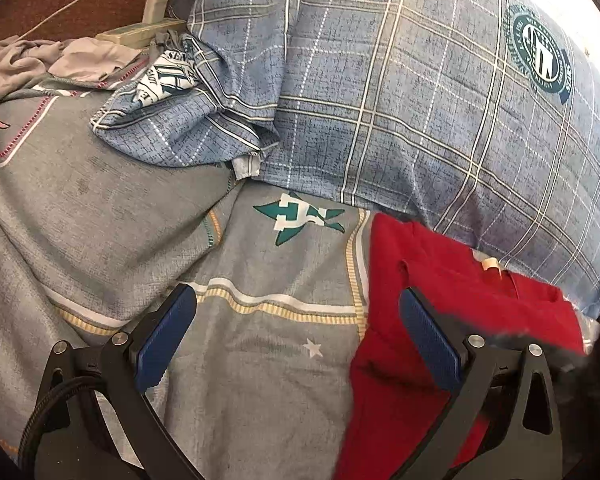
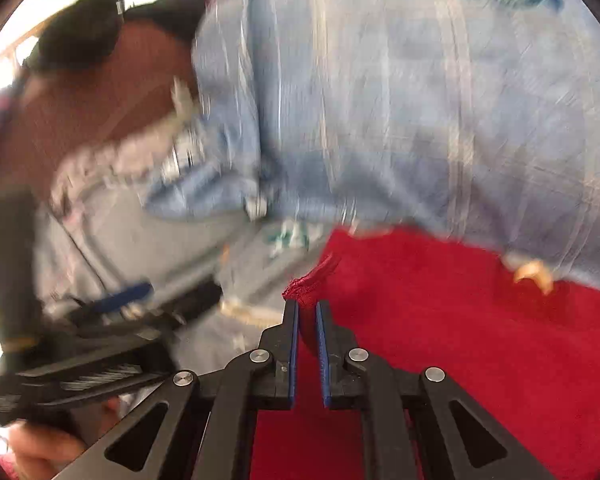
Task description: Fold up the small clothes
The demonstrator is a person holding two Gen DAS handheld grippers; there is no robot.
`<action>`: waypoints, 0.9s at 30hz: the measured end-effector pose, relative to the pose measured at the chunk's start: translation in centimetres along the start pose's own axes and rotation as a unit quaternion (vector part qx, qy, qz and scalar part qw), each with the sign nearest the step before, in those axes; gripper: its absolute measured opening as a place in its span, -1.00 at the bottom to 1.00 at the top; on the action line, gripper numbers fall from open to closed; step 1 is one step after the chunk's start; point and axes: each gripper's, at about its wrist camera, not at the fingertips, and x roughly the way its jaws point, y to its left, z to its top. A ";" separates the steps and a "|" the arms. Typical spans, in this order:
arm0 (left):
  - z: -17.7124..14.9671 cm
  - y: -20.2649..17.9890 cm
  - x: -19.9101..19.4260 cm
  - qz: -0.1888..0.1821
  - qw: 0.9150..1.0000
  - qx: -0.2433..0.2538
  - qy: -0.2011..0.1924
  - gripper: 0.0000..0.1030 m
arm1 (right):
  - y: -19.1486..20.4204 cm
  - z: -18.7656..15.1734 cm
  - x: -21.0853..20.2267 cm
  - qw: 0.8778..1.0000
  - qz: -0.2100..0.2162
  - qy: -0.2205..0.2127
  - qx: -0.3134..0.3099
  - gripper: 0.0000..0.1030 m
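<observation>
- Right gripper [image 2: 307, 306] is clamped on a bunched red hem corner, jaws nearly together with the cloth pinched between the blue pads.
- Left gripper [image 1: 296, 320] is open wide and holds nothing; one finger is over the grey bedsheet [image 1: 260, 360], the other over the red garment [image 1: 440, 292].
- The red garment lies on the bedsheet, its far edge tucked against the blue plaid pillow [image 1: 400, 100].
- Only a little cloth sits in the right pinch, so in my judgement a quick pull could slip it free.
- With the left gripper not pinning anything, the whole garment may drag instead of folding.
- The right view is blurred, so the fold line is hard to judge.
- Farther off sit a grey cloth pile [image 1: 40, 60] and a charger [image 1: 154, 8].
</observation>
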 end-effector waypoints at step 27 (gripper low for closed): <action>-3.8 -5.8 4.2 -0.004 0.991 0.114 0.074 0.99 | -18.2 -7.8 -16.0 0.956 -0.263 -0.029 0.129 -0.44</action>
